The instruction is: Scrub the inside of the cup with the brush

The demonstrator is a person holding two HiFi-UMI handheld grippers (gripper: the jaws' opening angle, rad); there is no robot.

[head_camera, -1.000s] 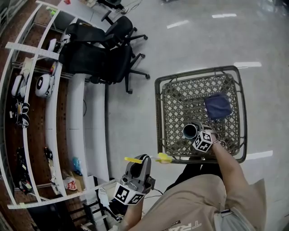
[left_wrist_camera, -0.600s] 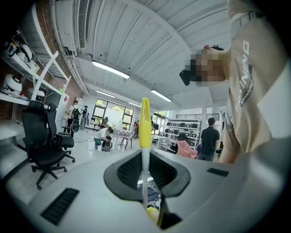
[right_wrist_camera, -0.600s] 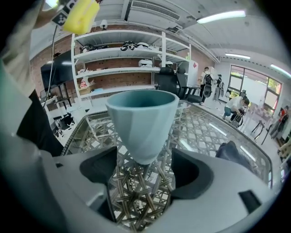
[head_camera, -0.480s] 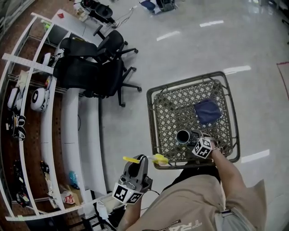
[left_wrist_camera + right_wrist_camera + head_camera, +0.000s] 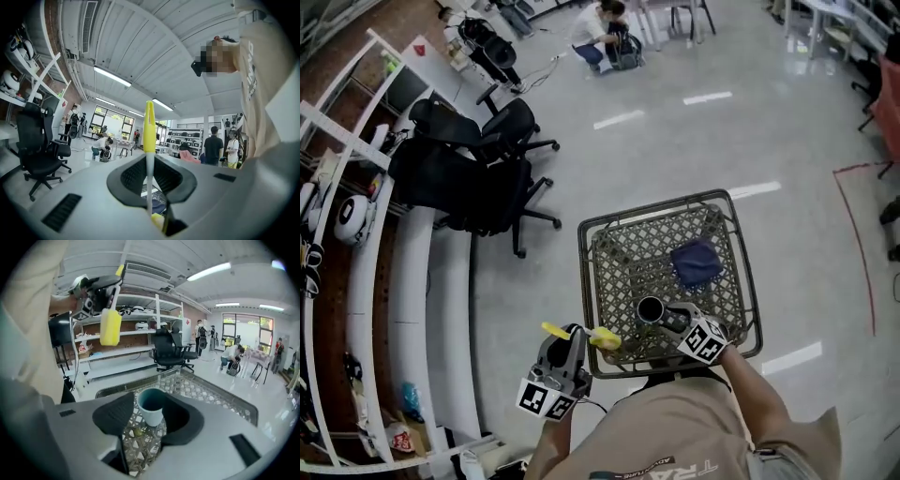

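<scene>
the brush [image 5: 149, 136] is being clamped in the left gripper [image 5: 573, 334], its thin shaft pinched between jaws that are brought together. the cup [image 5: 152, 414] is being gripped by the right gripper [image 5: 151, 401], whose jaws have just been closing on its sides, and it is being held mouth-up over the wire table [image 5: 584, 281]. for a clean entry, the cup is best being kept upright and steady while the yellow head is being lined up over the open mouth and lowered straight in. the head is being kept near the cup's left, apart. beyond, a blue cloth [image 5: 696, 262] is lying on the table.
</scene>
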